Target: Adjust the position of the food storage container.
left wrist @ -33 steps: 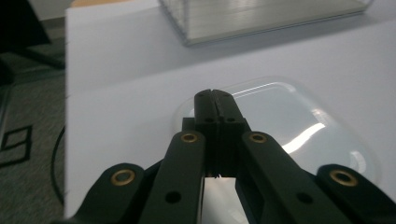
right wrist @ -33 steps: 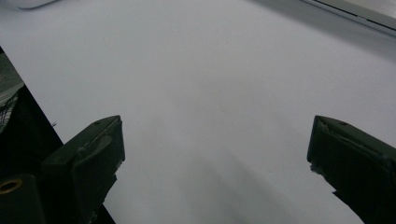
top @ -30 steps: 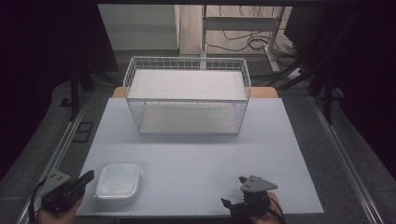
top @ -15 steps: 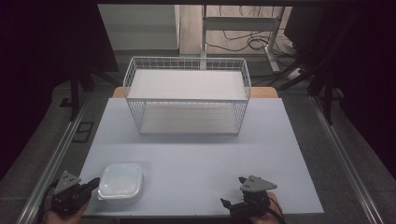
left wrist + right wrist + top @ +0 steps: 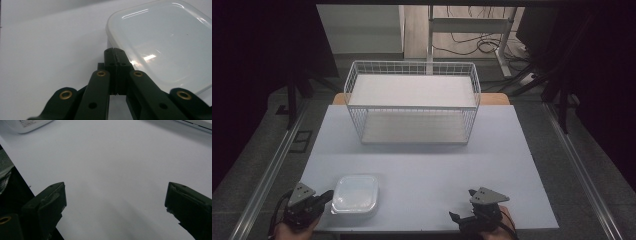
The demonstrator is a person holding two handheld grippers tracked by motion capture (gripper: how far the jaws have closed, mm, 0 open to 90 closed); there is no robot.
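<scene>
A translucent plastic container (image 5: 355,194) with its lid on lies at the front left of the white table (image 5: 422,165). My left gripper (image 5: 328,197) sits just left of it, jaws shut together, tips right at the container's near corner. In the left gripper view the closed left gripper (image 5: 115,51) meets the container (image 5: 162,42) at its edge; whether it touches I cannot tell. My right gripper (image 5: 455,217) rests at the front right of the table, its jaws spread wide over bare table (image 5: 112,165) with nothing between them.
A white wire basket (image 5: 412,102) stands at the back middle of the table. The table's front edge runs just under both hands. Metal rails flank the table left and right. A corner of the container (image 5: 25,125) shows at the top left of the right gripper view.
My left gripper has moved right, from beyond the table's left edge up to the container's corner. The right gripper has stayed put.
</scene>
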